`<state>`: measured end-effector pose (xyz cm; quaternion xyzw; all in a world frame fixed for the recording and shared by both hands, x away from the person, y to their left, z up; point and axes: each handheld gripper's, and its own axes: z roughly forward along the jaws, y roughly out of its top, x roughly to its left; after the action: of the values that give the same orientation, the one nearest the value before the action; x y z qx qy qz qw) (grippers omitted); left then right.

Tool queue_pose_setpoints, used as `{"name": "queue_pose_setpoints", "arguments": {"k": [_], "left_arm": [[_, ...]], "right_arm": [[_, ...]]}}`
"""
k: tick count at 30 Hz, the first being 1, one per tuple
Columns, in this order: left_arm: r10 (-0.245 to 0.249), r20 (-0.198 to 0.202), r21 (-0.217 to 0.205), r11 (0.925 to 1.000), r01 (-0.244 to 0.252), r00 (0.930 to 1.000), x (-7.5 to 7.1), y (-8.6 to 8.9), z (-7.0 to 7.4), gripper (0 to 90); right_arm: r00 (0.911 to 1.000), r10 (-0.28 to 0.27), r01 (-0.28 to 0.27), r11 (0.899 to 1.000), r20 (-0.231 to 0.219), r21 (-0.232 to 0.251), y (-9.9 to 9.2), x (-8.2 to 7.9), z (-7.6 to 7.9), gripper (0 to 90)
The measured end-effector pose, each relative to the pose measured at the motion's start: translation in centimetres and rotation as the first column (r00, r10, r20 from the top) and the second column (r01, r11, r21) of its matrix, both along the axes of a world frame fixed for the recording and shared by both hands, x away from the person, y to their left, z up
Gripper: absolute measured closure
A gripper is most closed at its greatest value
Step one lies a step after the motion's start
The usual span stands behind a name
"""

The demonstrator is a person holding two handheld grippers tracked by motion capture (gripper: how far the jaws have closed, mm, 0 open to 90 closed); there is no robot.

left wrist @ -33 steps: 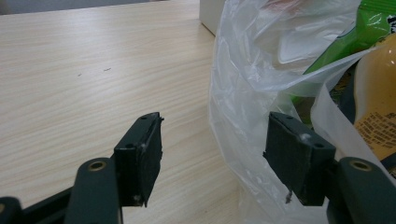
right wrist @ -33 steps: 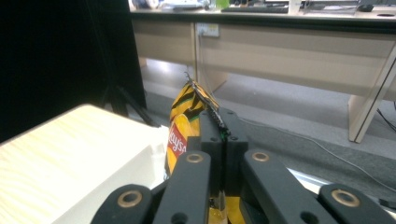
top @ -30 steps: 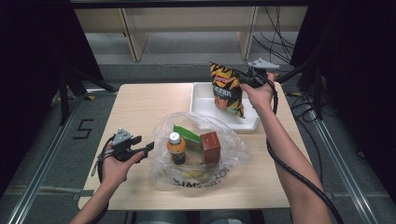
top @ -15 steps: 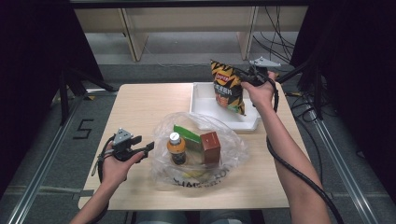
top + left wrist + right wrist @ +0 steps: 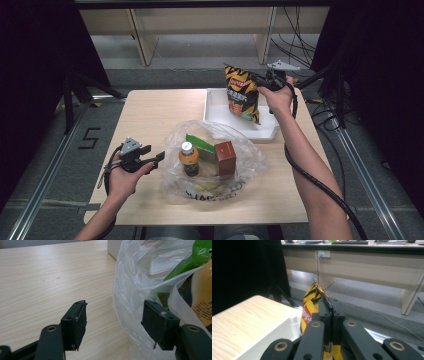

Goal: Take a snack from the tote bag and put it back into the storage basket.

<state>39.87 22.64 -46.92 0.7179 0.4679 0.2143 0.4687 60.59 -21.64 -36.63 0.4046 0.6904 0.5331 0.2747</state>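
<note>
You are holding the orange-and-black crinkled chip bag (image 5: 242,94) by its top seam in your right tool (image 5: 261,81), jaws clamped on the foil, hanging it over the white rectangular foam tray (image 5: 216,101) at the far side of the light wooden desk (image 5: 150,115). That thin pinch is risking a slip or a tear. Your left tool (image 5: 156,157) is resting open just beside the clear plastic shopping bag (image 5: 250,155); its film is likely snagging a jaw.
</note>
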Motion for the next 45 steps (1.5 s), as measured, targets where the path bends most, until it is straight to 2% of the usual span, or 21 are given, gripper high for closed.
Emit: {"name": "queue_pose_setpoints", "arguments": {"k": [3, 4, 7, 11, 12, 13, 15, 16, 17, 23, 24, 25, 28, 31, 32, 35, 37, 39, 40, 41, 45], "left_arm": [[-0.003, 0.004, -0.001, 1.0000, 0.003, 1.0000, 0.0, 0.0, 0.0, 35.7], [0.002, 0.002, -0.001, 1.0000, -0.002, 1.0000, 0.0, 0.1, 0.0, 35.7], [0.001, 0.002, -0.001, 1.0000, -0.001, 1.0000, 0.0, 0.1, 0.0, 35.7], [0.003, 0.000, -0.005, 1.0000, -0.003, 1.0000, 0.0, 0.1, 0.0, 35.6], [0.006, -0.002, -0.011, 0.9999, -0.006, 1.0000, 0.0, 0.1, 0.0, 35.6], [0.005, -0.002, -0.010, 0.9999, -0.005, 1.0000, 0.0, 0.1, 0.0, 35.5], [0.002, 0.002, -0.002, 1.0000, -0.002, 1.0000, 0.0, 0.1, 0.0, 35.5], [0.003, 0.001, -0.002, 1.0000, -0.003, 1.0000, 0.0, 0.1, 0.0, 35.5], [0.002, 0.003, -0.002, 1.0000, -0.002, 1.0000, 0.0, 0.1, 0.0, 35.4], [-0.002, 0.005, -0.002, 1.0000, 0.002, 1.0000, 0.0, 0.1, 0.0, 35.4], [0.003, 0.000, -0.014, 0.9999, -0.003, 1.0000, 0.0, 0.1, -0.1, 35.4], [0.003, 0.000, -0.014, 0.9999, -0.003, 1.0000, 0.0, 0.1, -0.1, 35.4], [0.004, 0.000, -0.008, 1.0000, -0.004, 1.0000, 0.0, 0.2, 0.0, 35.4], [0.004, 0.006, -0.004, 1.0000, -0.004, 1.0000, -0.1, 0.2, 0.1, 35.3], [0.004, 0.005, -0.004, 1.0000, -0.004, 1.0000, -0.1, 0.2, 0.1, 35.4], [0.007, 0.004, -0.003, 1.0000, -0.007, 1.0000, -0.1, 0.2, 0.1, 35.3], [0.008, 0.005, -0.004, 1.0000, -0.008, 1.0000, 0.0, 0.2, 0.1, 35.4], [0.008, 0.002, -0.003, 1.0000, -0.008, 1.0000, 0.0, 0.2, 0.1, 35.3], [0.008, 0.001, -0.005, 1.0000, -0.008, 1.0000, 0.0, 0.1, 0.1, 35.3], [0.007, 0.001, -0.002, 1.0000, -0.007, 1.0000, 0.0, 0.2, 0.1, 35.4], [0.004, 0.009, -0.009, 0.9999, -0.004, 0.9999, -0.1, 0.2, 0.2, 35.3]], "right_arm": [[0.9999, -0.014, 0.014, 1.000, -0.009, 0.010, -0.1, 0.2, 0.0, 88.2], [0.9992, -0.036, 0.036, 0.999, -0.019, -0.010, -0.4, 0.3, 0.0, 85.0], [0.9986, -0.050, 0.049, 0.998, -0.018, -0.048, -0.9, 0.5, 0.0, 82.7], [0.9948, -0.100, 0.097, 0.992, -0.022, -0.081, -1.5, 1.0, -0.3, 79.9], [0.9932, -0.116, 0.115, 0.990, -0.010, -0.077, -1.5, 1.1, -0.5, 78.6], [0.9921, -0.124, 0.121, 0.988, -0.019, -0.097, -1.7, 1.1, -0.6, 76.2], [0.9916, -0.129, 0.126, 0.987, -0.017, -0.099, -1.7, 1.2, -0.6, 74.7], [0.9907, -0.136, 0.134, 0.985, -0.010, -0.109, -1.7, 1.3, -0.7, 70.8], [0.9878, -0.153, 0.150, 0.984, -0.028, -0.098, -1.5, 1.2, -0.7, 69.2], [0.9816, -0.188, 0.185, 0.978, -0.032, -0.095, -1.5, 1.0, -0.8, 60.1], [0.9776, -0.205, 0.201, 0.977, -0.049, -0.064, -1.5, 0.9, -0.7, 56.3], [0.9776, -0.205, 0.201, 0.977, -0.049, -0.064, -1.5, 0.9, -0.7, 56.3], [0.9644, -0.246, 0.244, 0.969, -0.098, -0.031, -1.7, 0.3, -0.6, 50.1], [0.9648, -0.243, 0.242, 0.970, -0.100, -0.027, -1.8, 0.0, -0.5, 49.1], [0.9677, -0.239, 0.238, 0.971, -0.079, -0.026, -1.9, -0.2, -0.5, 48.3], [0.9703, -0.229, 0.227, 0.973, -0.078, -0.026, -1.7, -0.6, -0.5, 47.3], [0.9703, -0.222, 0.222, 0.975, -0.095, -0.014, -1.5, -0.9, -0.4, 46.2], [0.9731, -0.217, 0.216, 0.976, -0.076, -0.024, -1.5, -1.0, -0.5, 44.6], [0.9704, -0.221, 0.221, 0.975, -0.097, -0.008, -1.4, -1.2, -0.5, 43.9], [0.9703, -0.225, 0.226, 0.974, -0.088, -0.008, -1.4, -1.3, -0.6, 43.9], [0.9703, -0.217, 0.217, 0.976, -0.107, -0.007, -1.4, -1.8, -0.9, 43.0]]}}
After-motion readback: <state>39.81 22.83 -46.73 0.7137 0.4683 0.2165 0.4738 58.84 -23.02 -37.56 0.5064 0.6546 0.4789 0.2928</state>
